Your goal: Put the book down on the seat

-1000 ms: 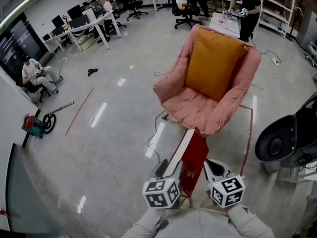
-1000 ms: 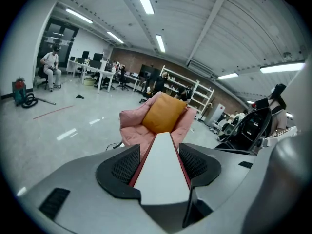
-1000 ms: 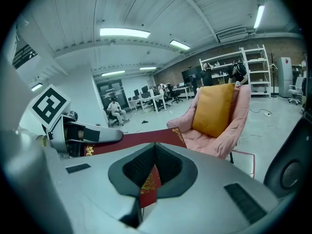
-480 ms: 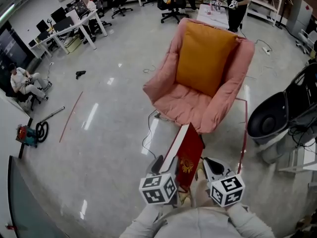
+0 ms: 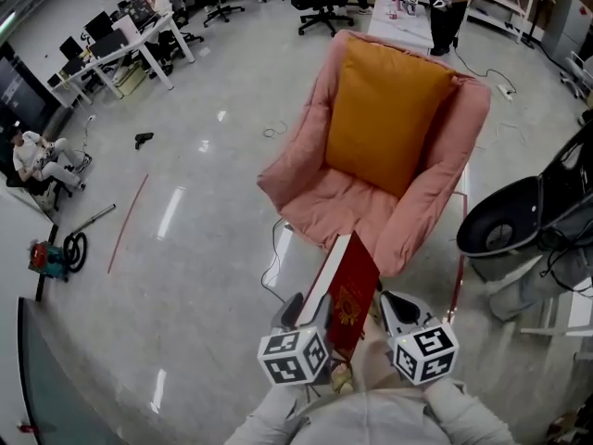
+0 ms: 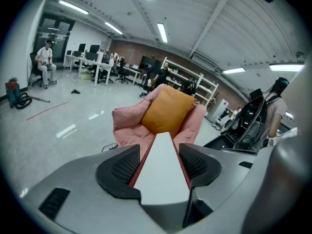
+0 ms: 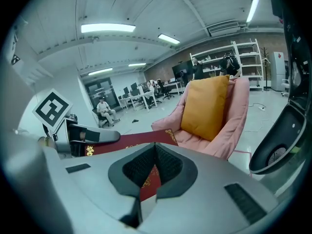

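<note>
At far left a vacuum cleaner lies by the wall. From there a wide stretch of glossy, reflective floor runs open up to the chair, crossed only by a thin red tape line and a dark cable near the chair's front corner. The left gripper clamps the book, its ribbed black pads pressed on both covers and the white page edge between them. The book has a hard red cover with gold ornament. It stands on edge in the air just before the front rim of the pink chair, not on the seat. The soft, quilted chair holds a smooth orange cushion against its back. The right gripper has its jaws narrow, pinched on the red cover. At right a black rounded shell crowds the chair's arm.
</note>
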Demonstrator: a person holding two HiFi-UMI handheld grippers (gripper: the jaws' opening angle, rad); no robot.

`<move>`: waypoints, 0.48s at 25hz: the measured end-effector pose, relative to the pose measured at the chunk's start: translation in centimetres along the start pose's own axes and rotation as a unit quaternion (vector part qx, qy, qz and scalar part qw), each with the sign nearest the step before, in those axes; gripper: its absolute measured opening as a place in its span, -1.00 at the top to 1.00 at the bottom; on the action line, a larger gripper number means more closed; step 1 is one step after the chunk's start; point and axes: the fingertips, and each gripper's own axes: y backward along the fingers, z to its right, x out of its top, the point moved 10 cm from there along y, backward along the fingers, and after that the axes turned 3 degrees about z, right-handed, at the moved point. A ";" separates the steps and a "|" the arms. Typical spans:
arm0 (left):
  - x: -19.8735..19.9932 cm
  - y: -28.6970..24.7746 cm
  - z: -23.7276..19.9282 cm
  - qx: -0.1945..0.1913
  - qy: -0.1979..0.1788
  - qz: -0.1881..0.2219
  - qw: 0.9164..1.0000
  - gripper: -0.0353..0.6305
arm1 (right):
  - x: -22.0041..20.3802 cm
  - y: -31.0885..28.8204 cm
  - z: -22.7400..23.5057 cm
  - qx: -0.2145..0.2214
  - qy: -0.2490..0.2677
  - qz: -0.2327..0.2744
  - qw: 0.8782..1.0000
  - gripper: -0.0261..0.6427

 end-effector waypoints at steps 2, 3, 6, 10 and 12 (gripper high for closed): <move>0.9 -2.3 0.1 0.006 0.003 -0.004 1.000 0.12 | 0.8 -1.4 1.7 0.003 -0.001 -0.009 1.000 0.91; 1.4 -3.4 0.1 0.009 0.005 -0.006 1.000 0.12 | 1.2 -2.1 2.5 0.005 -0.001 -0.015 1.000 0.91; 2.8 -6.6 0.1 0.020 0.011 -0.013 1.000 0.12 | 2.2 -4.1 4.8 0.007 -0.003 -0.032 0.999 0.91; 4.4 -10.3 0.3 0.034 0.022 -0.019 0.999 0.12 | 3.5 -6.6 7.7 0.013 -0.001 -0.052 0.999 0.91; 5.0 -12.3 0.3 0.039 0.026 -0.024 0.999 0.12 | 4.1 -7.9 8.9 0.015 0.002 -0.060 0.998 0.91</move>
